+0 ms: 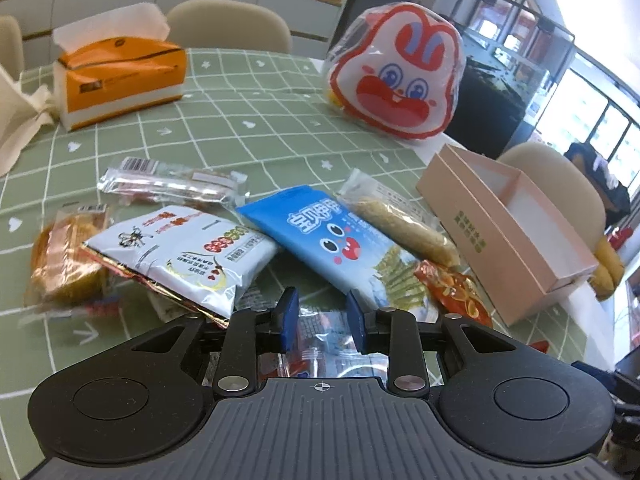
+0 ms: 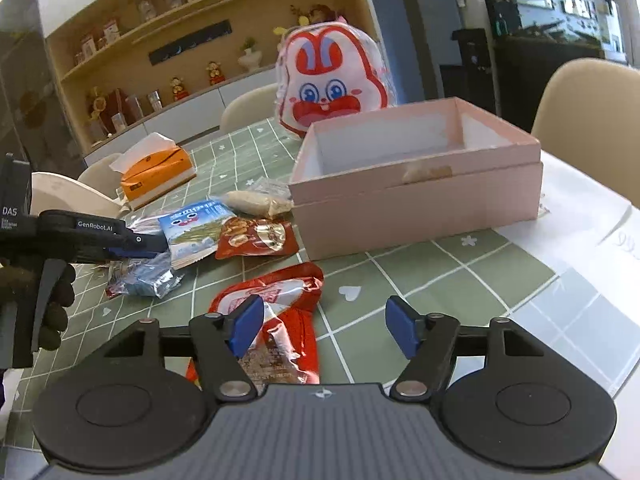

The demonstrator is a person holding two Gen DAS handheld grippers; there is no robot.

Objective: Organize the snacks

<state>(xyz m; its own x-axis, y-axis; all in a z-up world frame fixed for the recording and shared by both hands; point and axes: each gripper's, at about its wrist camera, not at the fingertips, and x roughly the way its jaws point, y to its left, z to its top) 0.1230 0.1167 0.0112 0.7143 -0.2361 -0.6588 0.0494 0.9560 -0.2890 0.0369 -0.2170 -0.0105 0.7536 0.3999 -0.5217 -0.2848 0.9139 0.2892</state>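
Several snack packets lie in a heap on the green checked tablecloth [image 1: 224, 120]: a blue packet with a cartoon face [image 1: 336, 240] [image 2: 196, 224], a white printed packet [image 1: 180, 256], a beige roll in clear wrap [image 1: 400, 224] and a red nut packet [image 2: 256, 238]. My left gripper [image 1: 323, 320] [image 2: 152, 244] hovers with a narrow gap over a small blue-and-red foil packet [image 1: 316, 356] [image 2: 144, 280], its pads off it. My right gripper [image 2: 324, 328] stands wide open above a red packet [image 2: 272, 308] lying flat on the table. The pink box [image 2: 416, 196] [image 1: 500, 232] sits open just beyond.
A rabbit-face bag [image 1: 400, 80] [image 2: 332, 84] stands behind the pink box. An orange tissue box [image 1: 120, 76] [image 2: 160, 172] is at the far left. A white sheet [image 2: 580, 208] covers the table's right edge. Beige chairs [image 2: 592, 120] surround the table.
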